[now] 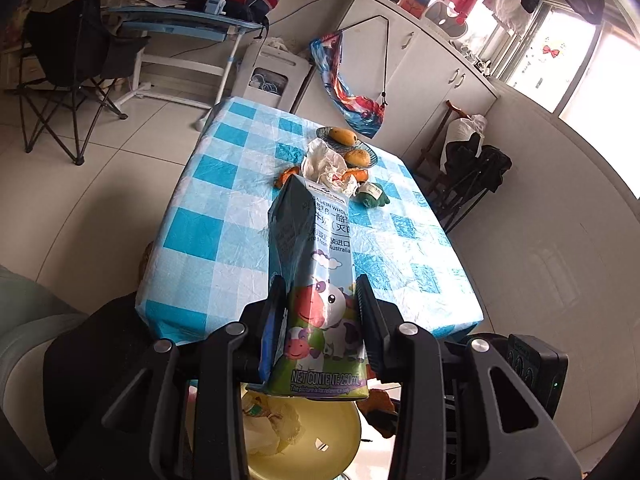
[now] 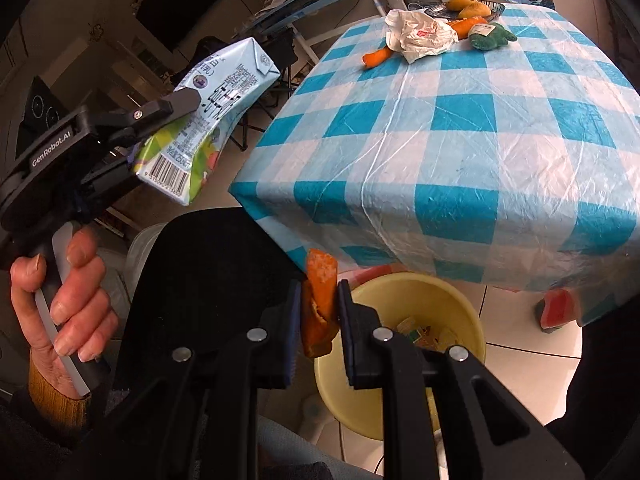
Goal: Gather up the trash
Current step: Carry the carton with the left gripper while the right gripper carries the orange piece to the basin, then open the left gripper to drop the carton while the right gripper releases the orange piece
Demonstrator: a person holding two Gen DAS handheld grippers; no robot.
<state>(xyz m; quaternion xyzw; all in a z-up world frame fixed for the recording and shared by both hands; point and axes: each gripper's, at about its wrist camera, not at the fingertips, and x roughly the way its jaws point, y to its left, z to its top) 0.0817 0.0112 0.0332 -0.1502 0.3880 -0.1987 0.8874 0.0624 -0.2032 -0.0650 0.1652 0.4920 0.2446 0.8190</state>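
Note:
My left gripper (image 1: 320, 292) is shut on a crushed milk carton (image 1: 316, 276) with a cartoon cow, held in the air above a yellow bin (image 1: 320, 440). The carton (image 2: 208, 120) and left gripper (image 2: 176, 116) also show at the left of the right wrist view. My right gripper (image 2: 320, 292) is shut on an orange peel (image 2: 320, 304), just above the yellow bin (image 2: 360, 400), which holds scraps. On the checked table (image 2: 460, 128) lie a crumpled white wrapper (image 2: 420, 32), another orange peel (image 2: 376, 56) and a green plush toy (image 2: 490, 36).
A dish with two mangoes (image 1: 348, 144) stands at the table's far end. A folding chair (image 1: 68, 80) and a desk (image 1: 180, 28) stand at far left, white cabinets (image 1: 432, 52) at back right. The person's dark-clothed lap (image 2: 208, 280) is beside the bin.

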